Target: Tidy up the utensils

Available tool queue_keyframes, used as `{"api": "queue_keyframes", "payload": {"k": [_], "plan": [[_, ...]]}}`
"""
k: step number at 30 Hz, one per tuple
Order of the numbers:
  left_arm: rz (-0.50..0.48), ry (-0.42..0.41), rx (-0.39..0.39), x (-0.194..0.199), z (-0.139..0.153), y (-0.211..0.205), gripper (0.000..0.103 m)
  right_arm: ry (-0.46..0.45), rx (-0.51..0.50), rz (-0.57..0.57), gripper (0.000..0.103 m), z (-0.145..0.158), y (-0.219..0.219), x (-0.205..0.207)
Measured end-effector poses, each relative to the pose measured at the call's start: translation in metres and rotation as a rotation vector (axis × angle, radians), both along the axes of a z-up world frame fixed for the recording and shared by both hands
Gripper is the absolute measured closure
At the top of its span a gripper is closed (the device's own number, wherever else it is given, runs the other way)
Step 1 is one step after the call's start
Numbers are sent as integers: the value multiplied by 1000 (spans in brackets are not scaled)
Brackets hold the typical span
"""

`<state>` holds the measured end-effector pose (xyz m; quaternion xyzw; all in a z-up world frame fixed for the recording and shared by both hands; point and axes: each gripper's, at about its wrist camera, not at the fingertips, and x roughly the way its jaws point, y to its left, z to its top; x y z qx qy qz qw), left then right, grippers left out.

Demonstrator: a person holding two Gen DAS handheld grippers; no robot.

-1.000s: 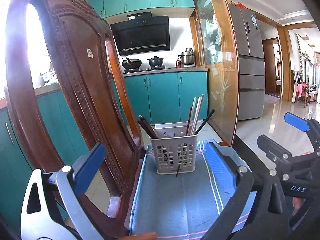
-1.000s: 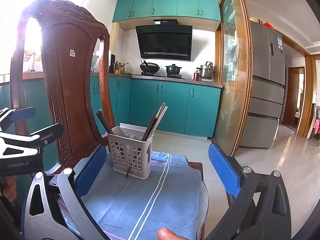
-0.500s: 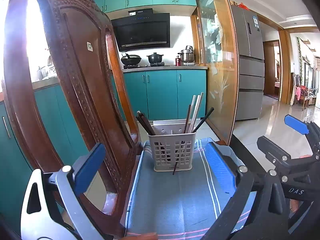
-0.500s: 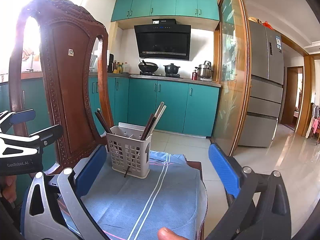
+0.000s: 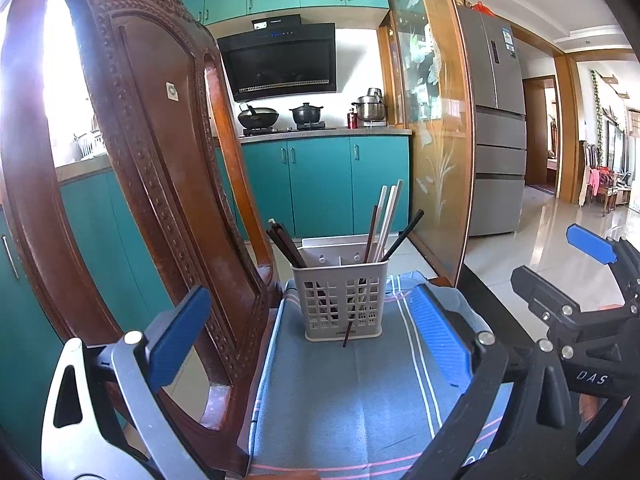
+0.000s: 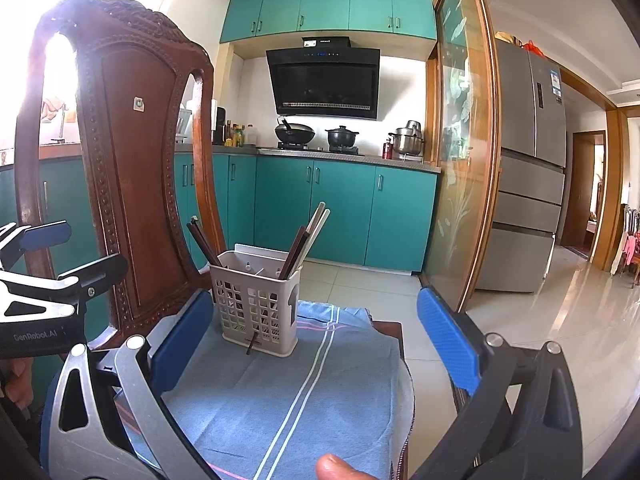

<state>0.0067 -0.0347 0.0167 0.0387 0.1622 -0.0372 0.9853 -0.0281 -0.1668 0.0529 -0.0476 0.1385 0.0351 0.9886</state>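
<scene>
A beige slotted utensil basket [image 5: 341, 300] [image 6: 256, 308] stands on a blue striped cloth [image 5: 352, 396] [image 6: 288, 400] spread over a wooden chair seat. Dark chopsticks [image 5: 285, 242] [image 6: 202, 242] lean left in it; pale and dark chopsticks [image 5: 386, 220] [image 6: 310, 236] lean right. One dark stick [image 5: 347, 334] [image 6: 252, 344] pokes out through the basket's front wall near the bottom. My left gripper [image 5: 308, 344] is open, short of the basket, holding nothing. My right gripper [image 6: 316, 344] is also open and empty, on the basket's right side.
The carved chair back [image 5: 152, 168] [image 6: 120, 152] rises close on the left. A glass sliding door [image 5: 432, 140] [image 6: 460, 152] stands to the right. Teal cabinets, a stove with pots and a grey fridge [image 6: 528, 168] fill the background. A fingertip [image 6: 336, 466] shows at the bottom edge.
Both views have shifted slightly, with the basket a little lower and farther in the left wrist view. Both grippers stay open; the basket and chopsticks have not moved.
</scene>
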Motion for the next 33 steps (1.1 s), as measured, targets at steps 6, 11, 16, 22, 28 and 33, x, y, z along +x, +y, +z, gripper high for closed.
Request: {"api": "queue_keyframes", "payload": {"k": [6, 11, 16, 22, 28, 33], "plan": [[-4, 3, 1, 1, -2, -2, 4, -3, 0, 0, 3, 0, 0, 0], [-5, 6, 1, 1, -3, -1, 4, -4, 0, 0, 3, 0, 1, 1], [-6, 9, -2, 1, -4, -1, 4, -2, -1, -1, 3, -1, 2, 1], [-8, 11, -3, 1, -4, -1, 4, 2, -4, 0, 3, -1, 1, 2], [-6, 7, 12, 1, -7, -5, 4, 29, 28, -12, 3, -10, -6, 13], [-8, 91, 0, 14, -18, -5, 4, 344, 66, -88, 3, -82, -27, 95]]}}
